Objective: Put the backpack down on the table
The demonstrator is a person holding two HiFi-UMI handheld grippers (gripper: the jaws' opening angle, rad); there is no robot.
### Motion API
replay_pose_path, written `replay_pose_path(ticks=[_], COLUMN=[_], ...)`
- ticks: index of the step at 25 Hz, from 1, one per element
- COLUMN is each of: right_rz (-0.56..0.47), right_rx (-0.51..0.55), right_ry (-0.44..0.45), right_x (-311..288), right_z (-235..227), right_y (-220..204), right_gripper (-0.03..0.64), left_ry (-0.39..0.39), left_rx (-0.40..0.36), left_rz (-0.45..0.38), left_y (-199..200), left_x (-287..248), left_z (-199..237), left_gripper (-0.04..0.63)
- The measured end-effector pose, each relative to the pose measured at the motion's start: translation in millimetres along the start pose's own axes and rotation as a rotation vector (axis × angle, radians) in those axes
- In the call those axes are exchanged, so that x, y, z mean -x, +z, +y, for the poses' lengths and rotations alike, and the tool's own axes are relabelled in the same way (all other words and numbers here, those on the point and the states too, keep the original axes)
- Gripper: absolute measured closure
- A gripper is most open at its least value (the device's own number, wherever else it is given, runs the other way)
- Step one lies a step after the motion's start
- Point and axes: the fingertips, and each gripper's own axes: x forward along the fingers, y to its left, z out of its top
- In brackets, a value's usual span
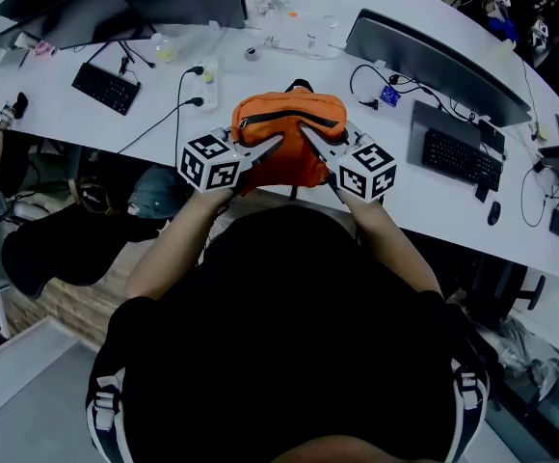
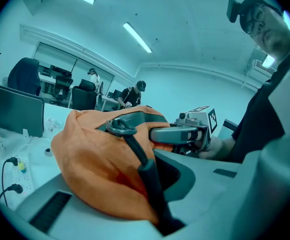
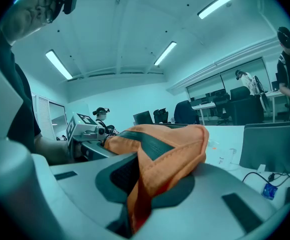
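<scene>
Black clothing on the person (image 1: 289, 336) fills the lower half of the head view, and both forearms reach forward from it to the near edge of the white desk (image 1: 424, 210). Each hand holds 1 tool with a marker cube.

The left tool (image 1: 276, 144) and the right tool (image 1: 308, 133) point inward toward each other, with the orange backpack (image 1: 289, 128) between them. The backpack sits over the near edge of the desk, directly in front of the person. No view shows whether its underside rests on the surface.

In the left gripper view, the jaws of the left tool are closed on a dark strap (image 2: 147, 171) that runs down from a ring on the backpack. Orange fabric is bunched against the jaws on the left. In the right gripper view, the jaws of the right tool are pinched together on a fold of orange fabric that hangs down between them.

A dark zip band crosses the top of the backpack. Farther back on the desk are 2 dark monitors (image 1: 185, 3) (image 1: 434, 61) and 2 black keyboards (image 1: 106, 87) (image 1: 461, 157). A white power strip (image 1: 202, 85) with black plugs lies just behind the backpack to its left. A black mouse (image 1: 493, 213) lies near the right edge.
</scene>
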Motion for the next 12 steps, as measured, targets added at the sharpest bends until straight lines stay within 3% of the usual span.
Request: replay_pose_path(ticks=[12], right_rz=[0.000], right_rx=[-0.009], right_ry=[-0.023], right_x=[15.9], right_z=[-28.7], right_y=[-0.4], right_gripper=[0.557], left_ry=[-0.018], left_rx=[-0.007], left_rz=[0.017], left_y=[7.1], left_x=[-32.2], left_z=[-1.0], left_gripper=[0.546])
